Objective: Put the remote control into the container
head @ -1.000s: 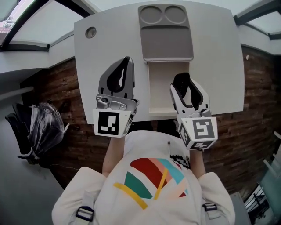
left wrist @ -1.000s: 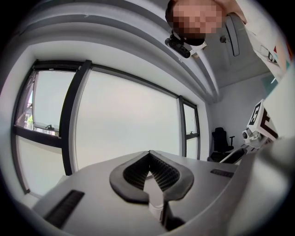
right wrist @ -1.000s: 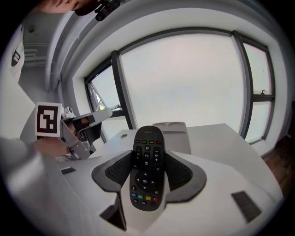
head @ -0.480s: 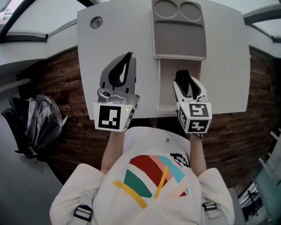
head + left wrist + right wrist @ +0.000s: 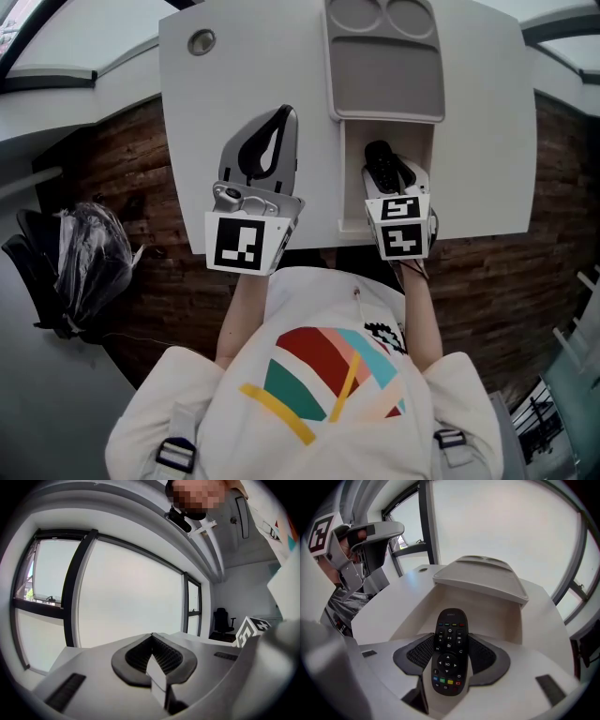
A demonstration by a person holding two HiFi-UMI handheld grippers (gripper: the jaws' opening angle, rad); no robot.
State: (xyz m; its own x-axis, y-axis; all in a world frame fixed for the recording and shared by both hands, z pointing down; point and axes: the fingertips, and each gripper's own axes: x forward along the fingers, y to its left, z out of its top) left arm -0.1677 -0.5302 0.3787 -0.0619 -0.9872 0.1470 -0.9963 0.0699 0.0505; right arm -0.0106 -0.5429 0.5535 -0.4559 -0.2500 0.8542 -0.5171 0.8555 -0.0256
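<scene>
Office: white desk [image 5: 234,103] w/ cable grommet [image 5: 201,41], swivel chair [image 5: 224,622], big windows [image 5: 126,597].

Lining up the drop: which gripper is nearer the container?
Right. The right gripper, holding the remote control, is over the container; the left gripper is beside it.

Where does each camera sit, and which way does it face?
Head view: on the head, facing steeply down; shows table, container, left gripper, right gripper, shirt.
Left gripper view: on that gripper, facing windows along its shut jaws.
Right gripper view: on that gripper, facing the container; jaws clamp the remote control.
Shared: head and right gripper views both show remote control and container.
</scene>
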